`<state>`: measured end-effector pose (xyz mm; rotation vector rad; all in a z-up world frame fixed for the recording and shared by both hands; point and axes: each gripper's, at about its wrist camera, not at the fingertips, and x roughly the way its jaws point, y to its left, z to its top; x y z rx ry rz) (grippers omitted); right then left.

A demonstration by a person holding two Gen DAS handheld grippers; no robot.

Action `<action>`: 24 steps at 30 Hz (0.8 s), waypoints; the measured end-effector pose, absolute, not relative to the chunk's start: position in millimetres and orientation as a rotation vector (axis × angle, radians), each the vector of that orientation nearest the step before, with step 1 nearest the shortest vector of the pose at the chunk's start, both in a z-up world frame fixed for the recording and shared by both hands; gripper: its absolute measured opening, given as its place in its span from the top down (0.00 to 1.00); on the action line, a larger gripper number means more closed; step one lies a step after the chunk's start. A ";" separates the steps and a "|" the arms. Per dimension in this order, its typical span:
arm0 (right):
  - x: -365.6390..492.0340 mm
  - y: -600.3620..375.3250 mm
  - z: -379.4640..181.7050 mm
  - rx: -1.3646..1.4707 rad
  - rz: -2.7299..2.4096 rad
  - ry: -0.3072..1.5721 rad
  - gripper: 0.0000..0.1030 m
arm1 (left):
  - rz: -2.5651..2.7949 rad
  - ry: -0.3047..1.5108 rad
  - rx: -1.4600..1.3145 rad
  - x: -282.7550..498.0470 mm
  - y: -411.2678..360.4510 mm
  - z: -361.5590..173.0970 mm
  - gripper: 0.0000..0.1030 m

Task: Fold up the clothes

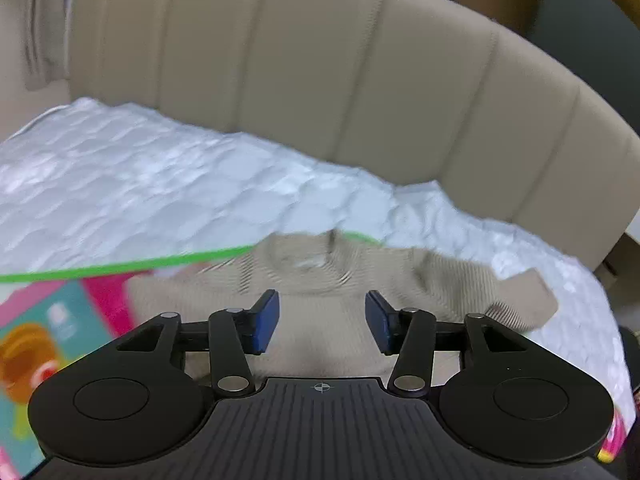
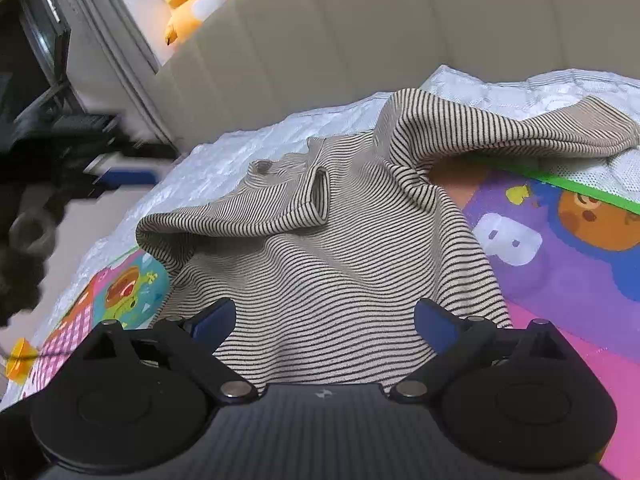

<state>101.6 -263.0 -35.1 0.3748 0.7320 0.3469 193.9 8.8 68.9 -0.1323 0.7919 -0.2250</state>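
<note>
A beige shirt with thin dark stripes [image 2: 320, 256] lies rumpled on a colourful play mat [image 2: 568, 264], collar away from me, one sleeve [image 2: 520, 128] flung to the right and the other [image 2: 224, 220] folded across its front. In the left wrist view the shirt [image 1: 320, 320] is blurred, collar far, a sleeve [image 1: 500, 292] out to the right. My left gripper [image 1: 322, 320] is open over the shirt's chest, empty. My right gripper [image 2: 324, 320] is open wide over the shirt's lower body, empty.
The mat [image 1: 52, 340] lies on a white quilted mattress [image 1: 140, 184] against a beige padded headboard [image 1: 320, 72]. A yellow plush toy [image 2: 192, 0] sits behind the headboard. Dark blurred equipment [image 2: 36, 160] stands at the left, beyond the mattress edge.
</note>
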 end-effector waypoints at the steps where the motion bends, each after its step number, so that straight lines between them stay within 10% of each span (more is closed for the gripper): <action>1: 101.6 -263.2 -35.1 0.379 0.345 0.732 0.07 | -0.211 0.796 -0.123 186.3 15.4 70.6 0.38; 7: 94.6 -253.9 -32.8 0.306 0.343 0.743 0.06 | -0.072 0.801 -0.128 154.8 62.1 70.9 0.20; 17: 87.6 -237.9 -12.1 0.177 0.258 0.743 0.06 | -0.045 0.762 -0.230 164.7 55.3 1.6 0.19; 24: 147.6 -214.3 -1.0 0.153 0.217 0.742 0.59 | -0.146 0.749 -0.121 165.6 65.9 -10.5 0.07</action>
